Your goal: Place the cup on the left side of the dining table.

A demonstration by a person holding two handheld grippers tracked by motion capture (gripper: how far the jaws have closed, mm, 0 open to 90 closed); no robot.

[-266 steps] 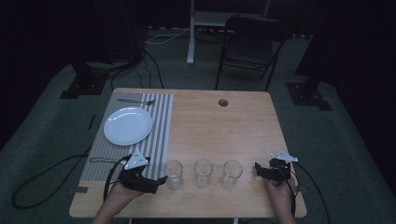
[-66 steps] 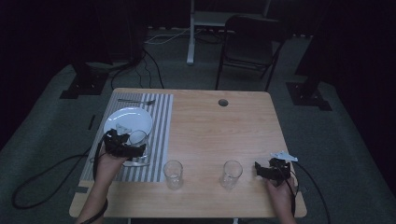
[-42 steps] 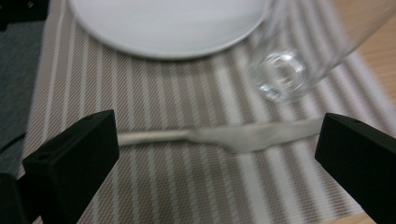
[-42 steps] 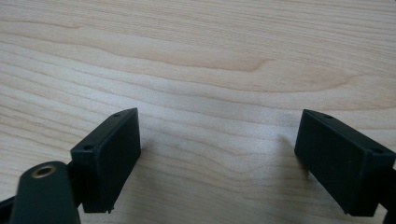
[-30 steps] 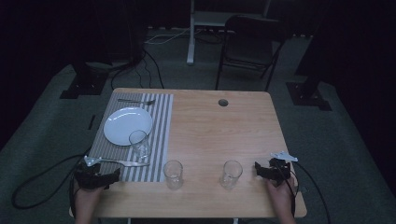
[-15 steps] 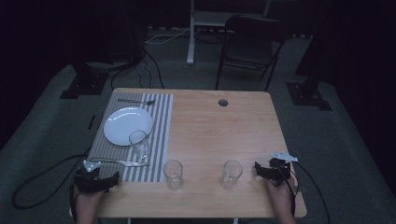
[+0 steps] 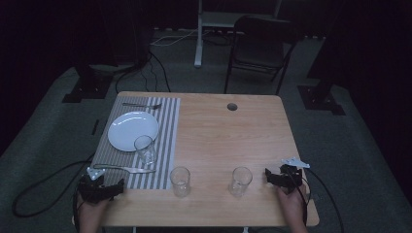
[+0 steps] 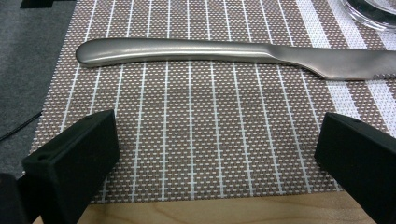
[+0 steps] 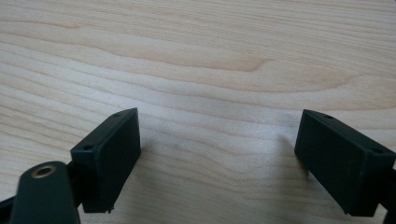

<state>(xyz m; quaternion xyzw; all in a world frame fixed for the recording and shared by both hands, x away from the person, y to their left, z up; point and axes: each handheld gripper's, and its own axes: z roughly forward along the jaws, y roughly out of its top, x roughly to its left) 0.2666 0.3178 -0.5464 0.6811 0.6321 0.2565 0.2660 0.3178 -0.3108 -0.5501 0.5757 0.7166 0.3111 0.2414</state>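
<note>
The left gripper (image 7: 99, 187) rests low at the near left corner of the wooden table (image 7: 228, 141), its jaws spread wide and holding nothing. In the left gripper view those jaws (image 8: 215, 154) stand over the near edge of the striped placemat (image 8: 196, 116), with a table knife (image 8: 233, 53) lying crosswise just beyond them and apart from both. The right gripper (image 7: 282, 177) sits on bare wood near the right edge, jaws also spread and empty (image 9: 219, 154).

Outward from the left gripper, a drinking glass (image 7: 145, 149) stands on the placemat just beside the near rim of the white plate (image 7: 132, 131); a fork (image 7: 142, 105) lies beyond the plate at the far edge of the mat. Two more glasses stand on the wood near the front edge, one (image 7: 180, 181) just right of the mat, the other (image 7: 241, 180) left of the right gripper. A round cable hole (image 7: 231, 106) sits near the far edge.

The room is dim, with grey carpet (image 7: 58, 126), a folding chair (image 7: 260, 46) behind the table and cables (image 7: 43, 194) trailing on the floor.

Half a second ago the left gripper lay at almost the same spot; the glasses and right gripper have not moved.
</note>
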